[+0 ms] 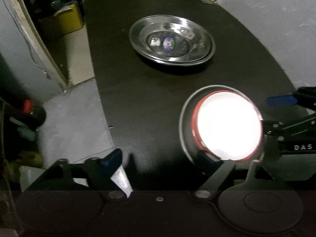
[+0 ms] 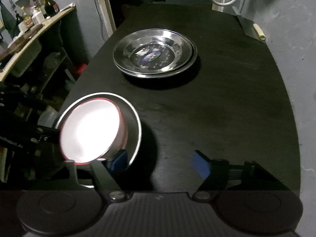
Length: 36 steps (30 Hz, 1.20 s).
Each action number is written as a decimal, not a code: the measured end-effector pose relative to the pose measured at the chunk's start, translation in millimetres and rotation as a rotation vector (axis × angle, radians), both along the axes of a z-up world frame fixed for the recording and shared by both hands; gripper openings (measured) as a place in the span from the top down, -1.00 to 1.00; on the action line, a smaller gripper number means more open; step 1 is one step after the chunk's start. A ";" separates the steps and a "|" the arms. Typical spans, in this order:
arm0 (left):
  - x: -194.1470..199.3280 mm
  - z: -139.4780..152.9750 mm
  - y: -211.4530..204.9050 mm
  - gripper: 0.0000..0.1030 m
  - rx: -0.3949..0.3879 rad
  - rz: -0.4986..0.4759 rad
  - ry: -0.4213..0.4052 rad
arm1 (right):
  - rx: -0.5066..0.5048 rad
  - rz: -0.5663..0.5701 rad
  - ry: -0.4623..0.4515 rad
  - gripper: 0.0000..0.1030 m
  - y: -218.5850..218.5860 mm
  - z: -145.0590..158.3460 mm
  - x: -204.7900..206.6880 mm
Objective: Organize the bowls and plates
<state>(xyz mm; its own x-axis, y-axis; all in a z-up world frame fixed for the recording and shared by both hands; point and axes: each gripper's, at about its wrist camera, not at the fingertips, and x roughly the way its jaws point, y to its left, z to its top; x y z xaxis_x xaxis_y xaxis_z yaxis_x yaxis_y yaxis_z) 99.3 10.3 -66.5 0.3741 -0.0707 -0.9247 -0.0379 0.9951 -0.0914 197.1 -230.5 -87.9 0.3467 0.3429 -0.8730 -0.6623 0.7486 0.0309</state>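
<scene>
A dark, rounded table (image 1: 158, 90) fills the middle of both wrist views, with grey floor around it. In the upper centre of each frame, two nested steel plates (image 1: 171, 39) lie flat on the table, the upper one slightly offset so that the lower rim shows at the right; a small oval sticker sits in the middle of the top plate.

In the lower right of the left wrist view, and the lower left of the right wrist view, a steel bowl (image 1: 184, 122) stands on the table with a white bowl (image 1: 229, 126) with a red rim nested inside it, glaring bright under the light.

The left claw (image 1: 160, 158) spans the bottom of its own frame with its jaws apart. Its right blue-padded finger touches the near rim of the nested bowls, while its left finger stands over bare table, so nothing is pinched. The right claw (image 2: 158, 162) is likewise spread: its left blue pad rests at the near edge of the steel bowl, and its right pad hangs over bare table, well apart. Each claw also shows at the side edge of the other's frame, beside the bowls.

A pale-handled cleaver (image 2: 250, 29) lies at the far right edge of the table. A shelf of bottles (image 2: 37, 11) sits in the upper left of the right wrist view.
</scene>
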 end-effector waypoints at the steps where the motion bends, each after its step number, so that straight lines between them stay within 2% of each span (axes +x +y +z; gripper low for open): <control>1: 0.1 0.9 -0.5 -0.40 -0.013 -0.004 -0.003 | 0.011 0.000 0.009 -0.27 -0.7 0.4 0.4; 2: 0.1 1.9 -1.0 -0.33 -0.032 -0.009 -0.007 | 0.025 0.000 0.020 -0.21 -1.9 0.7 1.0; 4: 1.1 2.9 -2.7 0.00 -0.069 -0.017 -0.013 | 0.054 0.000 0.041 -0.01 -4.1 1.4 2.0; 6: 2.4 3.8 -6.2 0.15 -0.088 -0.033 -0.014 | 0.074 0.001 0.057 0.11 -5.2 1.5 3.0; 10: 5.5 2.6 -11.8 0.34 -0.104 -0.048 -0.007 | 0.111 -0.001 0.097 0.28 -7.9 0.9 4.2; 14: 6.1 0.3 -12.2 0.41 -0.126 -0.050 0.001 | 0.138 -0.006 0.122 0.43 -9.3 -0.1 4.5; 17: 7.4 -2.0 -12.2 0.55 -0.152 -0.055 0.005 | 0.172 -0.010 0.150 0.54 -11.7 -1.6 6.2; 21: 7.9 -3.5 -11.7 0.55 -0.155 -0.054 0.003 | 0.199 -0.022 0.176 0.56 -13.9 -4.4 8.7; 23: 7.7 -4.0 -11.3 0.56 -0.160 -0.048 -0.001 | 0.214 -0.020 0.186 0.68 -13.4 -5.1 9.0; 36: 9.1 -2.3 -10.9 0.61 -0.166 -0.043 -0.005 | 0.208 -0.012 0.174 0.69 -13.0 -2.5 6.5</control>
